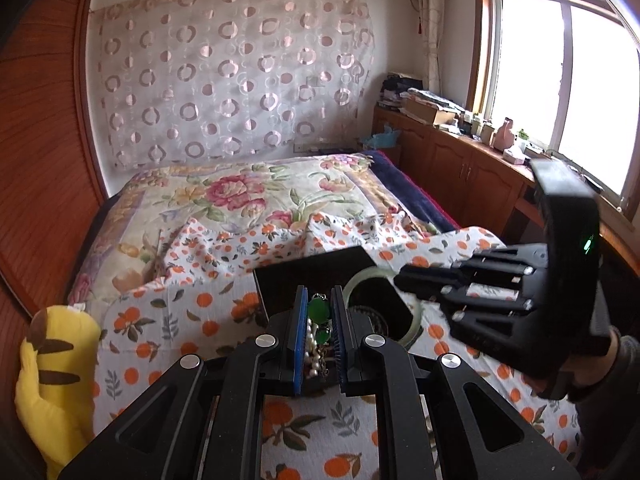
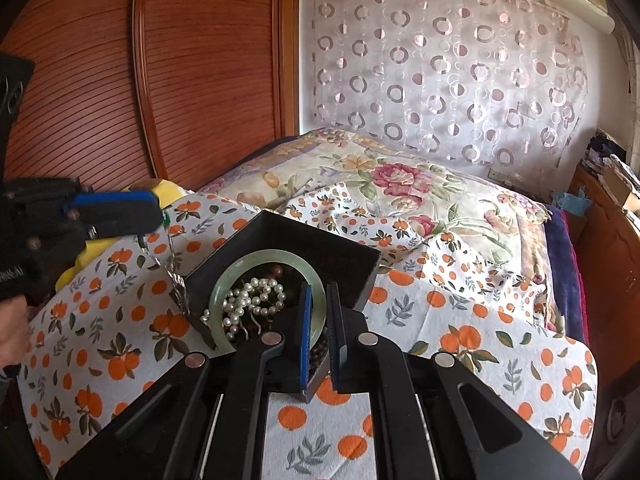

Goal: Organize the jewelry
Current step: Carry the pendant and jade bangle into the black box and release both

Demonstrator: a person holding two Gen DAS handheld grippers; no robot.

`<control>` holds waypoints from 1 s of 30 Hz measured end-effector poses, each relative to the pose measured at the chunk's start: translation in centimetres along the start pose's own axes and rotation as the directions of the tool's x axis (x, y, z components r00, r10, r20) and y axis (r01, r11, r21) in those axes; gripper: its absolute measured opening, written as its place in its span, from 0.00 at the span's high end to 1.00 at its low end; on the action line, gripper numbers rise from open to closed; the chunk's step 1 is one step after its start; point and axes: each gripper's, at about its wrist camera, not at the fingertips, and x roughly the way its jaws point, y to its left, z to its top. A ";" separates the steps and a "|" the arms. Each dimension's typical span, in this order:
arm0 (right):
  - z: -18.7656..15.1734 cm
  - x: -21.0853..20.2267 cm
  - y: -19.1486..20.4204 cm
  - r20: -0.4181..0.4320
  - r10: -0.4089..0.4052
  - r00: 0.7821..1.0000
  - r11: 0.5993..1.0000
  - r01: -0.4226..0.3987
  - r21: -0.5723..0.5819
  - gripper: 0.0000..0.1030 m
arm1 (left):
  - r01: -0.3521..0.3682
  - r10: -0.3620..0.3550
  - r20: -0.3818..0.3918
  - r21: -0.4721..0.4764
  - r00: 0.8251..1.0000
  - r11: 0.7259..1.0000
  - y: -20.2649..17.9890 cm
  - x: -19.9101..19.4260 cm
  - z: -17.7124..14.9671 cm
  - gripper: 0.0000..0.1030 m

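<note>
A black jewelry box [image 2: 352, 264] sits on the orange-print cloth [image 2: 460, 320]. It holds a pale jade bangle [image 2: 276, 258], a white pearl string [image 2: 248, 300] and dark beads. My left gripper [image 1: 319, 308] is shut on a green-stone necklace [image 1: 319, 312] with a silver chain; in the right wrist view the chain [image 2: 172, 268] hangs from it [image 2: 156, 216] down to the box's left edge. My right gripper [image 2: 320, 320] is shut on the near wall of the box, over the bangle. In the left wrist view it [image 1: 404, 280] reaches in from the right over the box [image 1: 320, 272].
A yellow plush toy [image 1: 56, 380] lies at the bed's left edge. A floral quilt [image 1: 248, 196] covers the far bed. A wooden wardrobe [image 2: 160, 80] stands left. A cluttered wooden cabinet [image 1: 460, 152] runs under the window on the right.
</note>
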 end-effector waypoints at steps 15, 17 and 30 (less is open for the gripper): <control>0.0 1.1 -0.9 -0.012 0.056 0.998 0.997 -0.055 0.051 0.89 | 0.019 -0.019 -0.001 0.000 1.000 1.000 0.2 2.6 1.8 0.90; -0.1 0.8 -0.8 -0.010 0.051 0.999 0.998 -0.050 0.047 0.89 | 0.016 -0.016 -0.011 0.004 1.000 1.000 0.1 3.2 1.8 0.90; -2.2 -1.7 -0.5 -0.015 0.036 0.999 0.998 -0.035 0.046 0.89 | 0.018 -0.018 -0.019 0.018 1.000 1.000 -0.2 5.0 2.7 0.90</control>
